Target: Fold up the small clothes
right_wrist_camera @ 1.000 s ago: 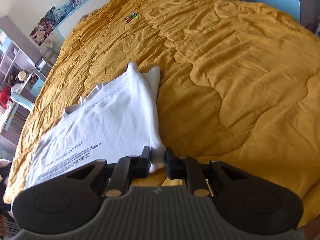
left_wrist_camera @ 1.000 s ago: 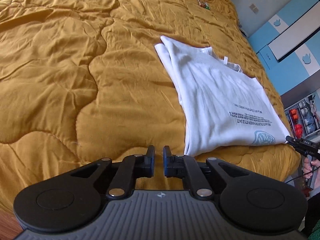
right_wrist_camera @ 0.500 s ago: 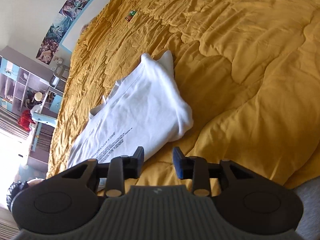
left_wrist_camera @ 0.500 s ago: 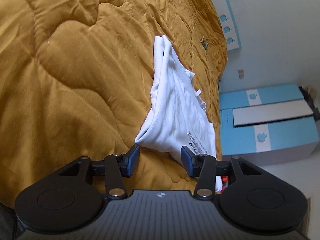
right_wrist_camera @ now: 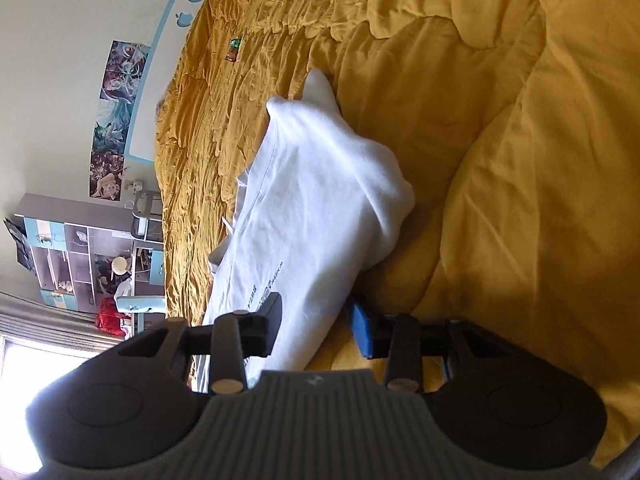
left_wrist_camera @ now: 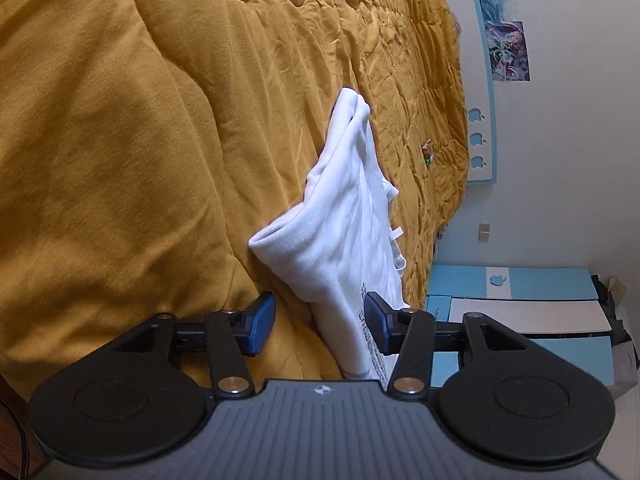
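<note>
I hold both grippers wide at the near end of the half-folded white shirt (left_wrist_camera: pixel 344 216) on the yellow quilt (left_wrist_camera: pixel 120 140), left gripper (left_wrist_camera: pixel 320 322) and right gripper (right_wrist_camera: pixel 316 326) each straddling the cloth, apparently to pinch it for another fold.

white shirt (right_wrist_camera: pixel 320 208), small dark print, seemingly too blurred to read
</note>
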Demonstrator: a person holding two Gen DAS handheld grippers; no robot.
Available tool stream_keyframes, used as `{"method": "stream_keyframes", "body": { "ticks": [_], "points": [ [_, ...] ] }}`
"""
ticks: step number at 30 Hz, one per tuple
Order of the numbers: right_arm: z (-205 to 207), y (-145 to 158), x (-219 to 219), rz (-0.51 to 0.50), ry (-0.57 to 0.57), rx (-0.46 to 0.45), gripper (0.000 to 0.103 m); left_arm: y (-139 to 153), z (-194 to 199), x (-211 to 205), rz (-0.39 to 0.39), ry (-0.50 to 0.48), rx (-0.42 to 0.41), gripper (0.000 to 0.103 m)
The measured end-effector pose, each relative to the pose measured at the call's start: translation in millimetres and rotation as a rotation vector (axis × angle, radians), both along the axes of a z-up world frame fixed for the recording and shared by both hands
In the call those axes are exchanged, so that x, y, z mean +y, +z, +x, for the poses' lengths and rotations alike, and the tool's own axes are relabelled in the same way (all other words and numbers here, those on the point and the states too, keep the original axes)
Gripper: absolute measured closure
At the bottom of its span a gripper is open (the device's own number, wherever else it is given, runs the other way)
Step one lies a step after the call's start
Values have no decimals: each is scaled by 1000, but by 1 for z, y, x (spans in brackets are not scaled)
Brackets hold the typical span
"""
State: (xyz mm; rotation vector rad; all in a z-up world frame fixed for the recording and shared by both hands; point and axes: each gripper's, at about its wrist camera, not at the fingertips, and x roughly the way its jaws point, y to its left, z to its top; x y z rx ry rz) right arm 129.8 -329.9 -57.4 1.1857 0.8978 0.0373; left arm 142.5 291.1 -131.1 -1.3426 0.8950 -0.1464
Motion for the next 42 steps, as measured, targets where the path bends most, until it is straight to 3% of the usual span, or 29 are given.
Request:
{"method": "stream_keyframes", "body": {
  "ticks": [3,4,5,6,7,11,12,14,20,22,23,25,27,30,33,37,40,42],
  "points": [
    [3,-6,-3,31,-19,-14,69,-3,19,-8,41,10,5,57],
    [3,-7,-5,37,-37,-21,70,-1,25,-12,70,6,-8,64],
    [2,-8,-6,38,-60,-26,77,0,29,-13,98,8,-21,72],
    [2,-9,-9,28,-83,-23,96,2,30,-15,125,16,-31,93],
    [2,-10,-9,17,-92,-16,103,3,31,-16,145,15,-43,96],
    [-2,-8,-14,33,-103,-39,103,14,20,-19,226,-12,-72,98],
    [-4,-5,-18,36,-104,-47,103,22,18,-20,282,-40,-95,99],
    [-6,0,-24,45,-109,-50,103,31,12,-21,351,-69,-114,99],
    [-8,-3,-31,71,-103,-10,103,24,3,-16,333,-96,-87,99],
    [-8,-9,-28,70,-84,13,103,22,-1,-16,348,-97,-100,91],
    [-7,-10,-26,63,-75,22,100,22,-3,-17,351,-96,-111,91],
    [-7,-11,-23,47,-47,15,88,22,-4,-21,368,-105,-122,80],
    [-5,-11,-17,59,-4,-13,68,24,-6,-26,390,-130,-138,74],
    [-5,-9,-8,74,35,-42,57,28,-10,-34,426,-147,-168,66],
    [-2,-11,-6,66,24,-44,57,34,-12,-44,505,-169,-184,65],
    [-8,-12,-11,90,-26,-38,57,46,-13,-63,682,-217,-184,64],
    [-9,-6,-14,49,-70,-39,58,54,-11,-79,782,-247,-149,64],
    [-2,3,-14,-37,-56,-56,60,58,-9,-89,849,-273,-131,64]
  ]
}}
